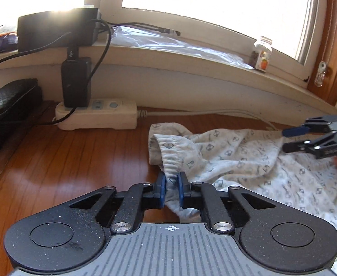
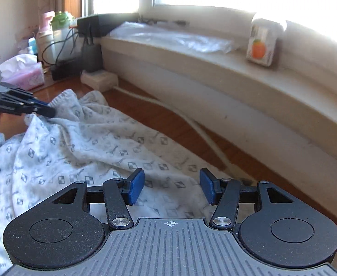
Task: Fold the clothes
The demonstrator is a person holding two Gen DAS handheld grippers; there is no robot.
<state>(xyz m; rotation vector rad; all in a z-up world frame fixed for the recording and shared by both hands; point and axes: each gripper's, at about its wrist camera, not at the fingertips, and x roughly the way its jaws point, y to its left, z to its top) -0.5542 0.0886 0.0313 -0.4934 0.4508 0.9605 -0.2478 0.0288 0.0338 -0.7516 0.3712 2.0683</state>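
A white garment with small grey checked prints (image 1: 249, 158) lies rumpled on the wooden table (image 1: 76, 156); it looks like pyjama trousers with an elastic waistband. My left gripper (image 1: 171, 189) is shut on the waistband, holding a fold of it between the blue pads. In the right wrist view my right gripper (image 2: 171, 187) is open, hovering over the garment (image 2: 87, 147) with nothing between its blue pads. The same view shows the left gripper (image 2: 41, 110) at the far left, pinching the lifted cloth. The right gripper (image 1: 285, 140) appears at the right edge of the left wrist view, above the garment.
A white power strip (image 1: 97, 115) with a black adapter (image 1: 76, 80) and cables stands at the table's back, below a window sill (image 1: 191, 57). On the sill lie a plastic sheet (image 1: 180, 46) and a small jar (image 1: 262, 54). A pink tissue box (image 2: 21, 73) and bottles stand at left.
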